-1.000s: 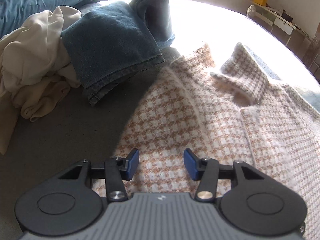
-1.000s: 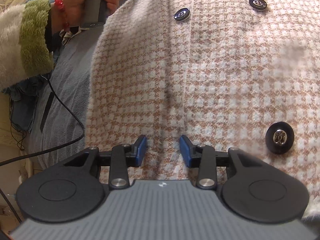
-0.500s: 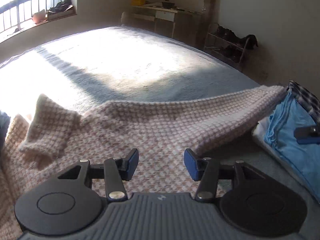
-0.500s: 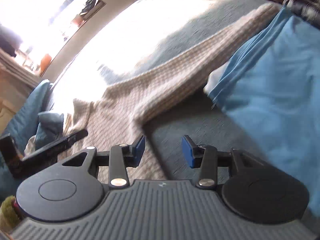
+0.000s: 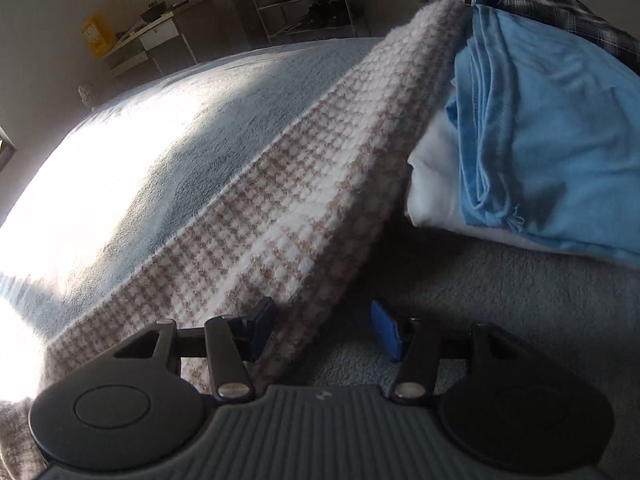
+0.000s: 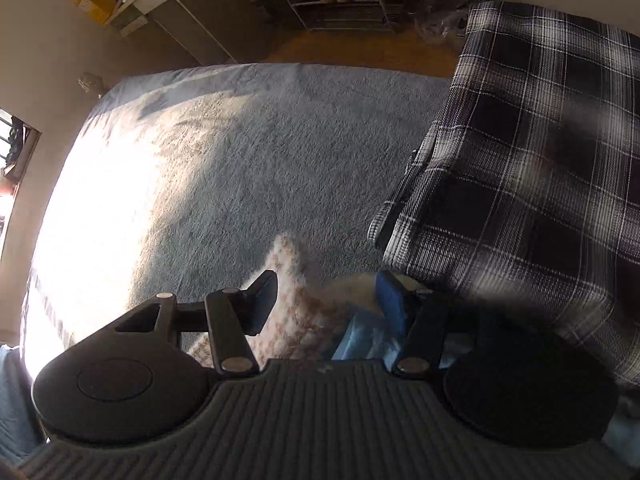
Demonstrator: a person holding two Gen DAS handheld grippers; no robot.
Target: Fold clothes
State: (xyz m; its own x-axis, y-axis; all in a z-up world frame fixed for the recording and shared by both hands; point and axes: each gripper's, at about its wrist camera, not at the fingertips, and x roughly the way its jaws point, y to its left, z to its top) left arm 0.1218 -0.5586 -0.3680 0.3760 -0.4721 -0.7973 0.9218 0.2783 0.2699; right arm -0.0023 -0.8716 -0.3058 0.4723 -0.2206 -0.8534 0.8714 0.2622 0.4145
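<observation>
Here, left tool (image 5: 322,330) agape over checked sleeve (image 5: 304,184), right tool (image 6: 326,300) agape, gripping nothing, grey bed (image 6: 240,168)

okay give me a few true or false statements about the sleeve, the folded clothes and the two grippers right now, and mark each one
1. The checked sleeve stretches across the bed toward the blue garment. True.
2. The left gripper is shut on the sleeve. False: its jaws stand apart, with the sleeve's edge lying between them.
3. The blue garment lies on top of a white one. True.
4. The right gripper is shut. False: its jaws stand apart over the sleeve's end.
5. The plaid garment is red and green. False: it is black and white.
</observation>
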